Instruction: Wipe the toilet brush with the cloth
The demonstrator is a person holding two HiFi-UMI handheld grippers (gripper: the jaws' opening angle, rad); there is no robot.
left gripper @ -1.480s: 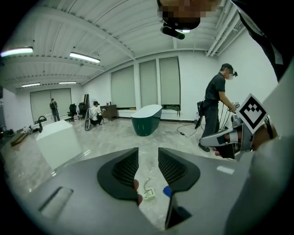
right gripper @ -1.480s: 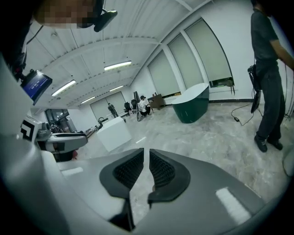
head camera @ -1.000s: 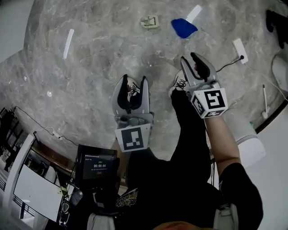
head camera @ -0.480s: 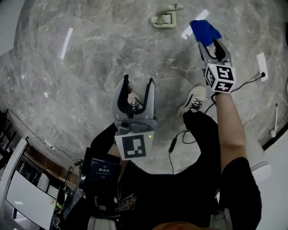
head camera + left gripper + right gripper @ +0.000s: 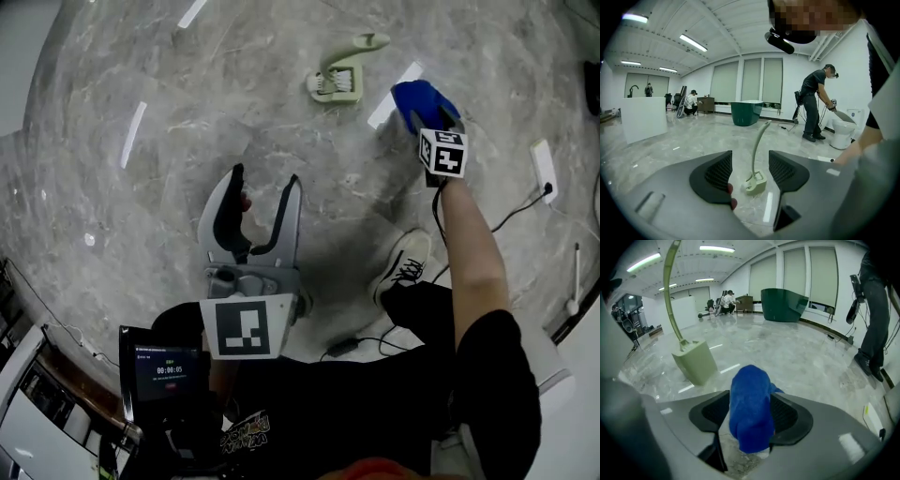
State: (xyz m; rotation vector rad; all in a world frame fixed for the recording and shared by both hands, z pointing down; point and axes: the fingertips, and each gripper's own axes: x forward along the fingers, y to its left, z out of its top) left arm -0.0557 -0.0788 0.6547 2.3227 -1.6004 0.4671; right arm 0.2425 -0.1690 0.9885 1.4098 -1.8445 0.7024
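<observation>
- Fingers (image 5: 712, 176) of the left gripper (image 5: 264, 192) stand wide apart, having just been opening. Nothing is between them. This gripper hangs over the marble floor (image 5: 187, 141) at centre-left of the head view.
- Right gripper (image 5: 750, 416): jaws also spread wide, having just been opening, low at the floor in the upper right of the head view. The blue cloth (image 5: 417, 98) stands bunched between the 2 pads but is not clamped.
- Toilet brush (image 5: 754, 157): upright in its pale green holder (image 5: 696, 362) on the floor, upper centre of the head view. It is near the cloth, to its left, and not touching it. It is well apart from the left gripper, whose jaws frame it from a distance.
- Cloth, assessed: soft, limp and light. Closing on the raised bunch should lift it whole, while a pinch on 1 loose edge would leave it dangling.
- Brush, assessed: stiff plastic, light, with a smooth, curved handle that may slip or twist in the pads. The best hold is on the handle's middle, well above the bristle end.
- Holder, assessed: light enough to tip or lift along with the brush.
</observation>
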